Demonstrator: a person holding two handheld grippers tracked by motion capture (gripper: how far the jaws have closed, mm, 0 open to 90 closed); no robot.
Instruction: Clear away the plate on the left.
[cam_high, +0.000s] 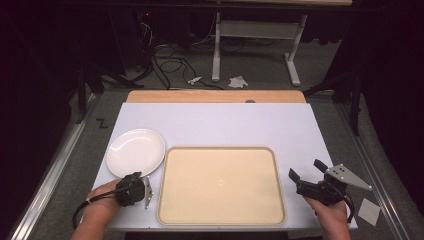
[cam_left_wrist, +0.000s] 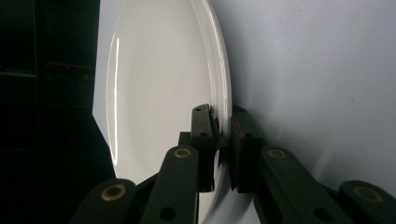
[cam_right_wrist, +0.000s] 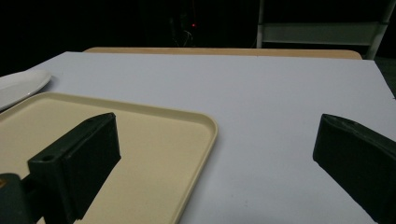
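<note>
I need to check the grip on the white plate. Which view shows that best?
The left gripper view: the left gripper pinches the plate rim up close. The high view shows the whole plate, grip hidden under the hand. The right gripper view catches its edge.

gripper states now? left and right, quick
Left gripper: shut on the rim of the white plate.
Right gripper: open, holding nothing, beside the beige tray.

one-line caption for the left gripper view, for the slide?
Left gripper shut on the rim of the white plate, one finger on each face, white table behind.
</note>
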